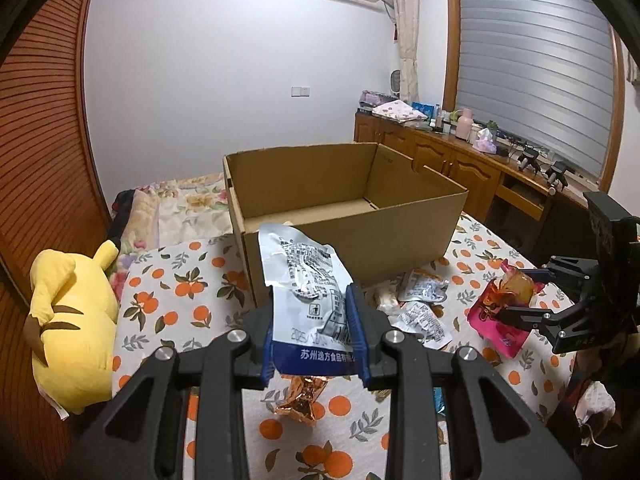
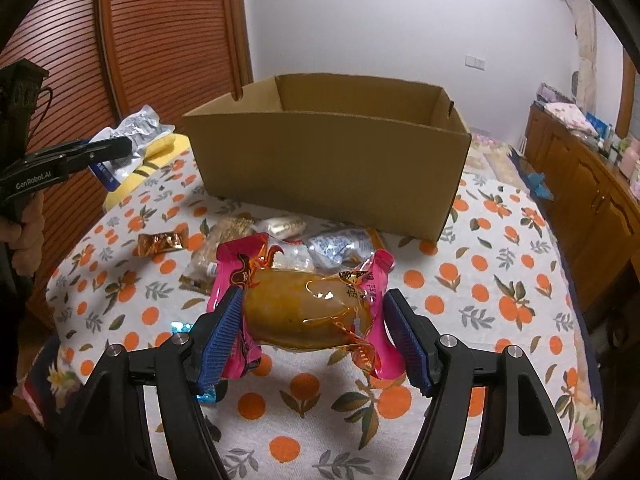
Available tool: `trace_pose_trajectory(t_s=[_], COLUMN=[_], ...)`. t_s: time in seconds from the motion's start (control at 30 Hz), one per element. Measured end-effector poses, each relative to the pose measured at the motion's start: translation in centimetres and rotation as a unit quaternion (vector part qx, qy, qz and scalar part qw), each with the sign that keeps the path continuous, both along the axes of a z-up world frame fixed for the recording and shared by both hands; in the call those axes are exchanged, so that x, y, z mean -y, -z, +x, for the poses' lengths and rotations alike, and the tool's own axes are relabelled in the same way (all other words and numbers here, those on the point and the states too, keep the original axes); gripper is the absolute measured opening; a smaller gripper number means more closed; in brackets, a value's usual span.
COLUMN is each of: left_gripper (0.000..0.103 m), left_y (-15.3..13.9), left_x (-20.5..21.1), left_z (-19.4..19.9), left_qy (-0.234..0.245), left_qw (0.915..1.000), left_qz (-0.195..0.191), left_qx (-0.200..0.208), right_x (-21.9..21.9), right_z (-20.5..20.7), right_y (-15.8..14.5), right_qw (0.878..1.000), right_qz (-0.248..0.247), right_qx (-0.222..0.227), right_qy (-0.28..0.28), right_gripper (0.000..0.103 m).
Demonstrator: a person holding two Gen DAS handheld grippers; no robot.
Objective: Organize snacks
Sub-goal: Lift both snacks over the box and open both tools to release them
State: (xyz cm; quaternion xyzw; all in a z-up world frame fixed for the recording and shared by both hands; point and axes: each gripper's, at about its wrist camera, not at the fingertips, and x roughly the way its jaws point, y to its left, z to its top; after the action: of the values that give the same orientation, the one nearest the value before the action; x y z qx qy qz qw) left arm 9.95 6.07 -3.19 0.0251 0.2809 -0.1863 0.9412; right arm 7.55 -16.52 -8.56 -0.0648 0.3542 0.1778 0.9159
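An open cardboard box (image 1: pixel 352 236) (image 2: pixel 332 168) stands on the orange-print bed cover. My left gripper (image 1: pixel 314 338) is shut on a silver and blue snack packet (image 1: pixel 308 292), held above the cover just in front of the box; it also shows in the right wrist view (image 2: pixel 132 132). My right gripper (image 2: pixel 312 332) is shut on a pink-ended clear packet with a brown snack (image 2: pixel 308 312), lifted over the cover; in the left wrist view it (image 1: pixel 508 300) is at the right. Loose snacks (image 2: pixel 280 240) (image 1: pixel 420 304) lie in front of the box.
A copper-foil snack (image 1: pixel 302 400) (image 2: pixel 160 242) lies on the cover near the left gripper. A yellow plush toy (image 1: pixel 68 328) sits at the bed's left edge. A wooden cabinet (image 1: pixel 452 160) with clutter runs along the right wall.
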Motion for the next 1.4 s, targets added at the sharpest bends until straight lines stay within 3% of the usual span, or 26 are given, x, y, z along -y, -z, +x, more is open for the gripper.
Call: trace_pose_trajectory(t_s=[0.57,1.4], left_gripper=[0.028,0.029], left_y=[-1.9,-2.4], left_x=[0.8,2.5], left_z=[1.9,10.5], left_qy=[0.003,-0.003], left_qw=[0.9998,0.9999], left_qz=[-0.007,0.008], left_qx=[0.02,0.014], right_x=[-0.4,-1.0], right_z=[1.3,9.9], right_y=[-3.8,-7.7], right_qw=[0.999,0.996], right_qz=[-0.005,0.0], right_qx=[0.038,0.077], right_qy=[-0.013,-0.053], right_gripper=[0.073,0.074])
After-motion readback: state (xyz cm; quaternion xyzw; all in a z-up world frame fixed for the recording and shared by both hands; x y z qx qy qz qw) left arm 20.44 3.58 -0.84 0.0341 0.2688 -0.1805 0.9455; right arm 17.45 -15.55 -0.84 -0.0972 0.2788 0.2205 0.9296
